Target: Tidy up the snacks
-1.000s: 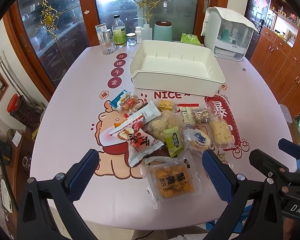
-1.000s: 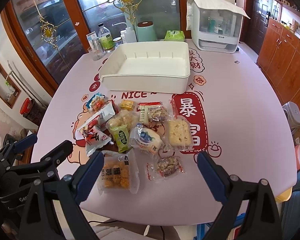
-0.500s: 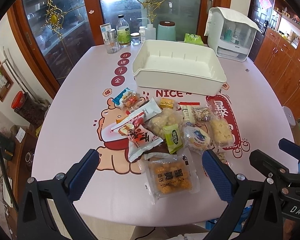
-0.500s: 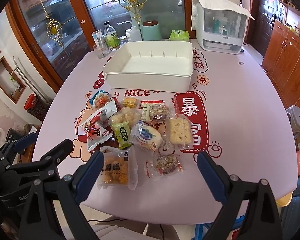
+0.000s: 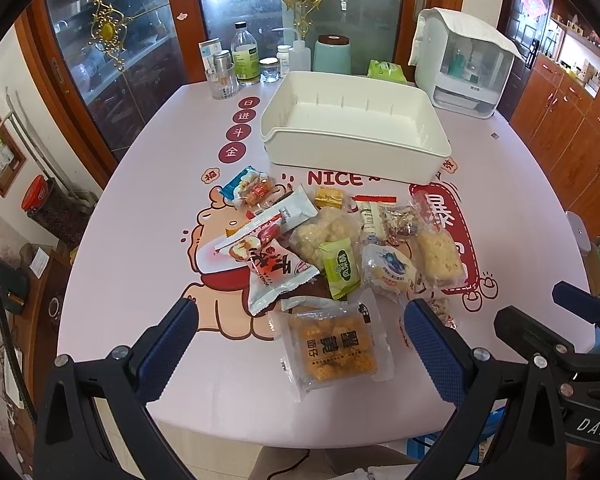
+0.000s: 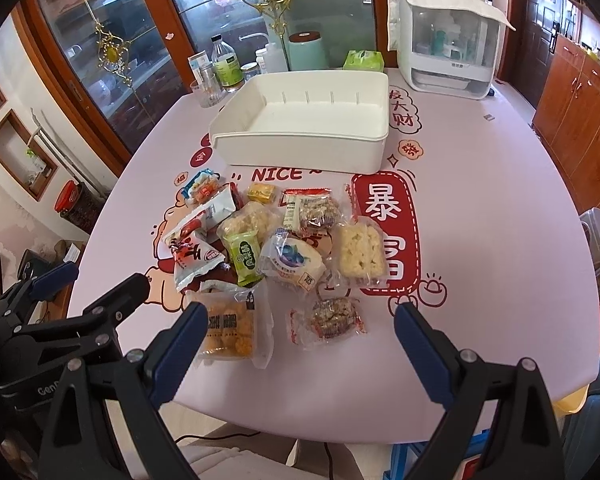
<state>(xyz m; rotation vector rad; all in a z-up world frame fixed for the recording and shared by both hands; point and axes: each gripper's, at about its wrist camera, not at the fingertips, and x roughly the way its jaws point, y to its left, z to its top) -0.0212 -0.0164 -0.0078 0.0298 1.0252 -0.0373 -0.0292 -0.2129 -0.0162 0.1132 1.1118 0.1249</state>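
Several wrapped snacks lie in a pile on the pink table [image 5: 140,240], in front of an empty white bin [image 5: 352,136], which also shows in the right wrist view [image 6: 304,136]. Nearest is a clear pack of orange-yellow cakes [image 5: 334,346] [image 6: 230,330]. A nut bar pack [image 6: 332,318] lies to its right. My left gripper [image 5: 300,344] is open above the near table edge, the cake pack between its fingers in view. My right gripper [image 6: 298,342] is open, beside the left one, over the same edge.
Bottles and jars [image 5: 244,64], a teal canister [image 5: 331,54], a green tissue pack [image 5: 384,70] and a white appliance [image 5: 464,68] stand at the table's far edge. Glass cabinet doors are behind. Wooden cabinets [image 5: 572,128] line the right wall.
Both views have shifted slightly: the snacks and bin sit a little lower and nearer in the frames. Both grippers stay open. Nothing on the table has moved.
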